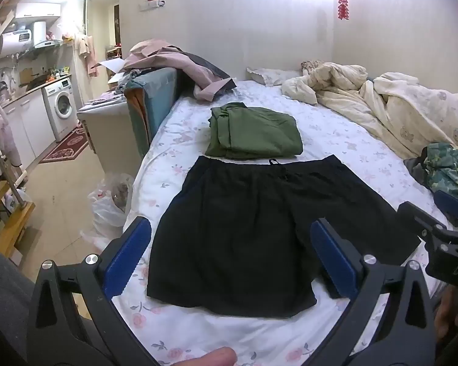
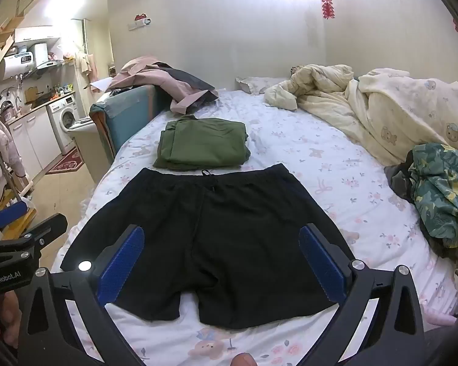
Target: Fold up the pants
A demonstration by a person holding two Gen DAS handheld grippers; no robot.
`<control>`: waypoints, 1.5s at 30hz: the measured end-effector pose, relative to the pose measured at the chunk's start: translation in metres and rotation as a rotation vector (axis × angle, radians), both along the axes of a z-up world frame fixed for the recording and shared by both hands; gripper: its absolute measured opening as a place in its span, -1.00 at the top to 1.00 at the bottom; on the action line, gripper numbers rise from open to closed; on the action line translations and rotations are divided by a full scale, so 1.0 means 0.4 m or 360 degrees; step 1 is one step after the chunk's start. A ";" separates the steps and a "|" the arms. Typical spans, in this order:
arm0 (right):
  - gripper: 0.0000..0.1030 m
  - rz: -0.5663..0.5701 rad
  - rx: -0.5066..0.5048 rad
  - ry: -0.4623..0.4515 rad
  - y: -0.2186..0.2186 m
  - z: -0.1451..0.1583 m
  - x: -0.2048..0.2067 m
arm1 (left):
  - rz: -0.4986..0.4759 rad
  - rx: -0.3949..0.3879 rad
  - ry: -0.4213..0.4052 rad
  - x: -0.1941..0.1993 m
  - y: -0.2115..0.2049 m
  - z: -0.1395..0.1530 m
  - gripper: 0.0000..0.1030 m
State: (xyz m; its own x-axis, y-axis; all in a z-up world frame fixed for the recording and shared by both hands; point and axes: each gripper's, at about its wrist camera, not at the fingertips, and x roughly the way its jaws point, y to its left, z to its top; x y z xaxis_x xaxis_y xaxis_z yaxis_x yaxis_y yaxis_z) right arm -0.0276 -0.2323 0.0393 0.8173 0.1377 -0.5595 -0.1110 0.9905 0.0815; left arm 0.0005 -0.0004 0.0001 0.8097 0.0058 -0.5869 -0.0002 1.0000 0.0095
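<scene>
Black shorts (image 1: 247,228) lie spread flat on the floral bed sheet (image 1: 336,140), waistband away from me, leg hems near me. They also show in the right wrist view (image 2: 210,238). My left gripper (image 1: 230,256) is open and empty, held above the shorts' left leg. My right gripper (image 2: 221,262) is open and empty, held above the crotch and right leg. The right gripper's body (image 1: 436,244) shows at the right edge of the left wrist view. The left gripper's body (image 2: 18,253) shows at the left edge of the right wrist view.
A folded green garment (image 1: 253,134) lies just beyond the waistband. A rumpled cream duvet (image 1: 397,103) and a patterned clothes pile (image 2: 439,189) lie at the right. Pink clothes (image 1: 180,64) sit on a teal chest. The bed's left edge drops to the floor with plastic bags (image 1: 110,204).
</scene>
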 end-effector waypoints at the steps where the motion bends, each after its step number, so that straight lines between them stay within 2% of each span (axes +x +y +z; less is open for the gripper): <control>1: -1.00 0.0003 0.0009 -0.0001 -0.001 0.001 0.000 | 0.0001 0.0004 -0.0002 0.001 -0.001 0.000 -1.00; 3: -1.00 0.0003 -0.0002 0.0005 0.000 0.001 0.000 | -0.0003 0.0032 0.0028 0.020 -0.010 -0.001 -1.00; 4: -1.00 0.0002 -0.0003 0.0004 0.000 0.001 0.000 | 0.0000 0.0037 -0.0009 0.012 -0.018 0.004 -1.00; 9: -1.00 0.0001 -0.0006 0.0008 0.000 0.002 0.001 | 0.0007 0.0022 -0.0040 -0.003 -0.020 0.012 -1.00; 45: -1.00 0.0002 -0.0010 0.0000 0.001 0.010 -0.001 | 0.0022 0.0006 -0.0027 -0.012 0.002 0.012 -1.00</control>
